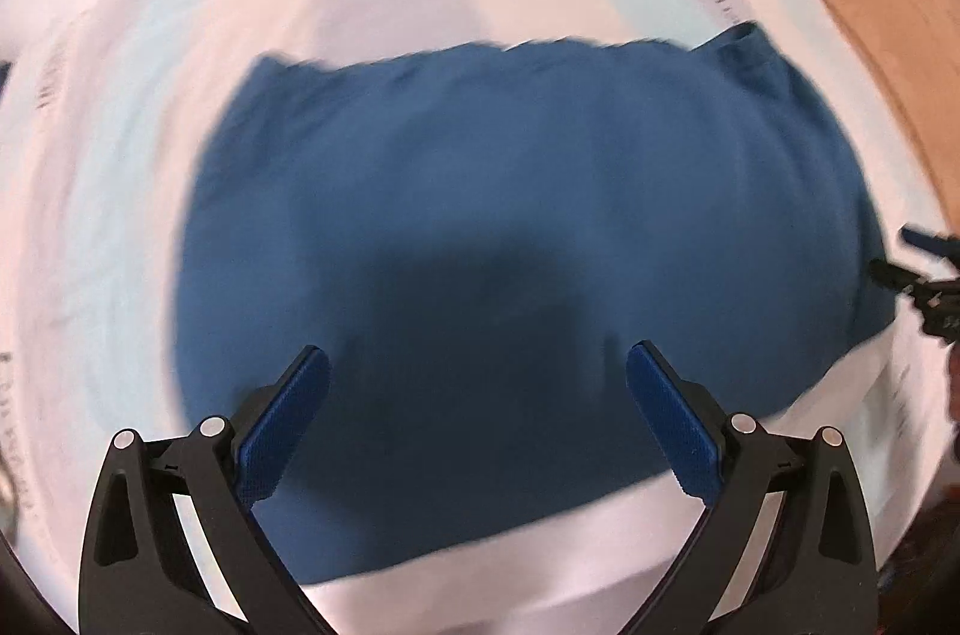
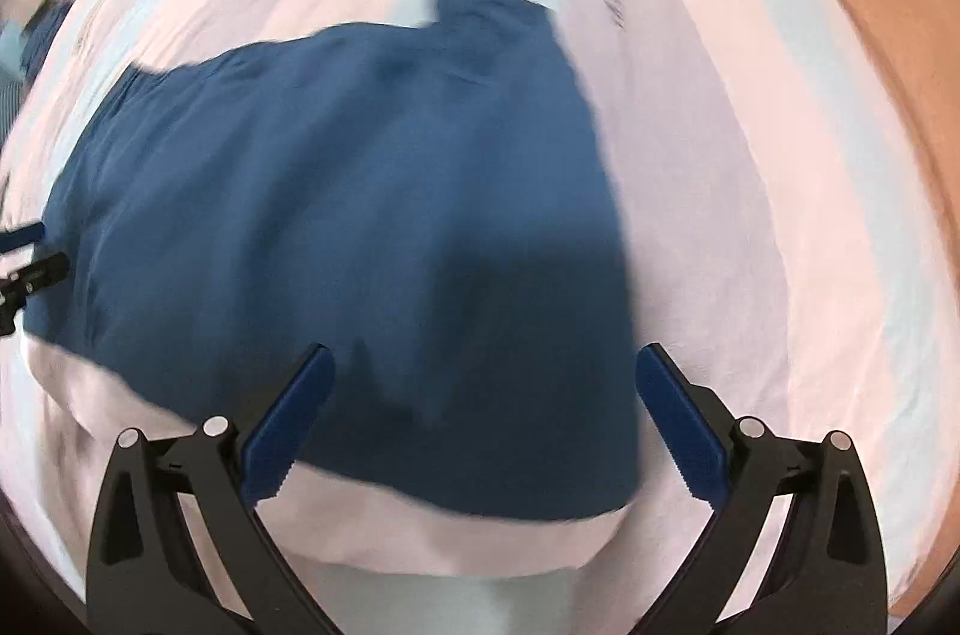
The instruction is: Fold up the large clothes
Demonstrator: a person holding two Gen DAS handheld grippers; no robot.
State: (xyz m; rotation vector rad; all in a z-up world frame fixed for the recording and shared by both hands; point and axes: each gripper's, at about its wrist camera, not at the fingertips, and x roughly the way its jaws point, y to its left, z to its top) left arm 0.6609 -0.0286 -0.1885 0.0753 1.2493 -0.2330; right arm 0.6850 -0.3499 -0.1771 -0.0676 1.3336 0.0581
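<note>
Two grippers, both with jaws spread wide, nothing between them. Left gripper (image 1: 477, 419) hovers above near edge of blue garment (image 1: 510, 227); right gripper (image 2: 483, 422) above garment's near right corner (image 2: 360, 191). Garment lies spread flat on bed sheet (image 1: 150, 95) striped pink and pale blue. Wooden floor (image 1: 870, 5) beyond sheet's right side. Views blurred.
</note>
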